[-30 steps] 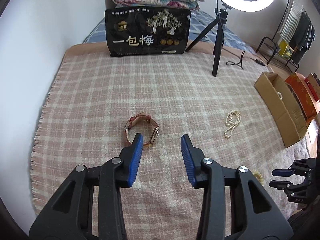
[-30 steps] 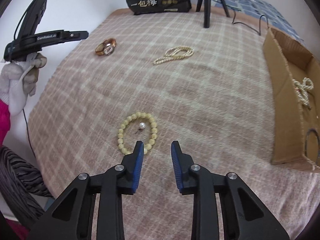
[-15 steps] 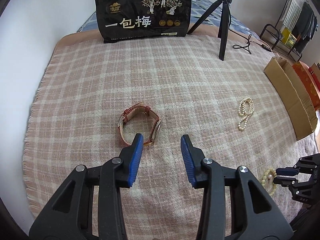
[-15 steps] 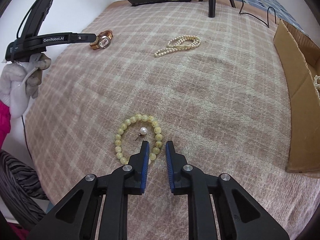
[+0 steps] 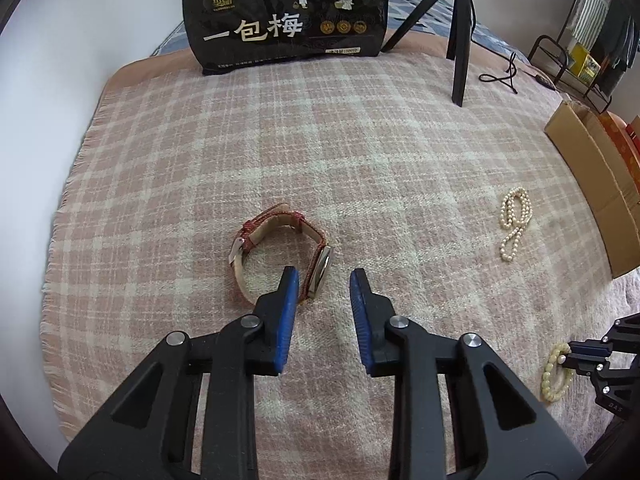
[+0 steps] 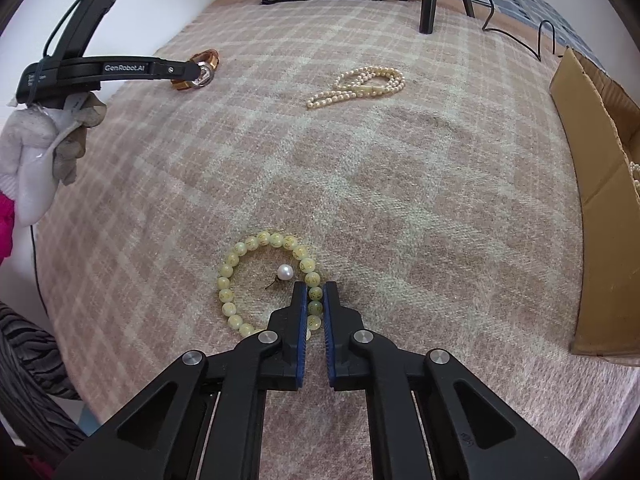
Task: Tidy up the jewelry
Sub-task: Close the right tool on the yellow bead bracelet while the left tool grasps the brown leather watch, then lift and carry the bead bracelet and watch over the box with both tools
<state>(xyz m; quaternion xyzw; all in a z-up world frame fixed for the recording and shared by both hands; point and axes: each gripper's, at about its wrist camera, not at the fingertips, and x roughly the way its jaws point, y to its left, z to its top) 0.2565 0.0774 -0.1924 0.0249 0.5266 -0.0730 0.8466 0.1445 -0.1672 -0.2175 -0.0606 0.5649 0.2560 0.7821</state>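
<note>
The checked pink-and-cream blanket (image 5: 360, 152) covered the bed, its fringed left edge running close beside a white wall. Wide bare cloth lay open through the middle, between the watch (image 5: 280, 256) at the left and the pearl necklace (image 5: 514, 222) nearer the right edge. Along that right edge stood a brown cardboard box (image 6: 596, 184), open at the top, with what seemed to be another pearl strand inside, though only a sliver showed. At the far edge a black printed bag (image 5: 286, 16) leaned upright beside a black tripod (image 5: 460, 40).

The left gripper (image 5: 324, 276) pointed steeply down over the watch, its jaws closing with the gold-rimmed case between the blue pads but not yet pressed; the red strap curled out to the left of it. A gloved hand (image 6: 52, 140) carried it.

The right gripper (image 6: 315, 286) was clenched on the yellow bead bracelet (image 6: 256, 276) near the blanket's near edge, pads pinching the beads on its right side. The bracelet's pale translucent beads bore small markings, and a single white pearl earring (image 6: 285, 272) lay inside the ring.
</note>
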